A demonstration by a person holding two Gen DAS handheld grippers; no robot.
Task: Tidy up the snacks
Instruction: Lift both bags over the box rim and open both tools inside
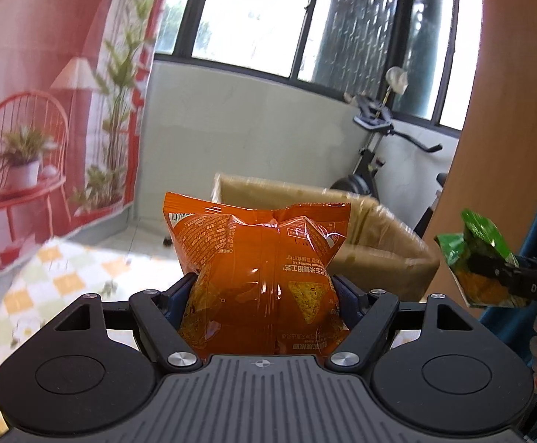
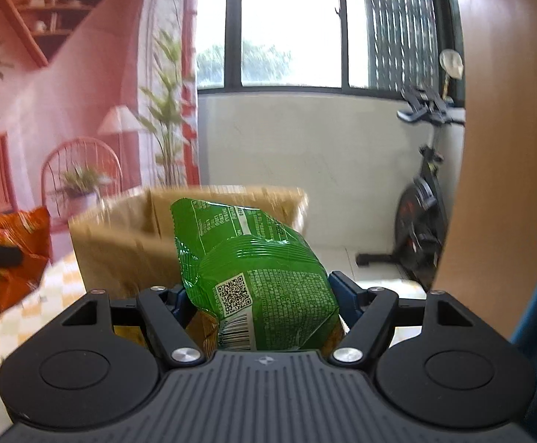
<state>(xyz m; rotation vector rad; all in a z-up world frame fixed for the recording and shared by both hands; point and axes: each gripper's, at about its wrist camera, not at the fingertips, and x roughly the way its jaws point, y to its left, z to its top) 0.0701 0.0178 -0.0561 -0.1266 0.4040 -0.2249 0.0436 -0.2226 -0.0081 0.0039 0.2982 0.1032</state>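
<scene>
Orange bag: I have the orange snack bag [image 1: 259, 277] at the centre of the left wrist view, upright between the blue pads; it also shows at the left edge of the right wrist view, in the air above the checked cloth [image 1: 47, 284].
Left gripper: the left gripper [image 1: 261, 295] has its fingers clamped on the lower half of that bag; the film bulges above the pads, so the grip bites.
Green bag: the green snack bag [image 2: 253, 280] fills the middle of the right wrist view, tilted to the right; in the left wrist view it hangs at the right edge.
Right gripper: the right gripper [image 2: 259, 302] has its fingers closed on the green bag's lower part (code label towards the camera).
Box: the open cardboard box [image 1: 379, 232] stands just behind both bags, centre frame; I judge it the likely destination.
Handling: both bags look light, puffed with air, glossy and slippery; the chips inside are brittle, so I would squeeze no harder.
Where to hold: I judge the mid-body hold sound; the crimped top seam is a flatter, firmer alternative if a bag starts to slide.
</scene>
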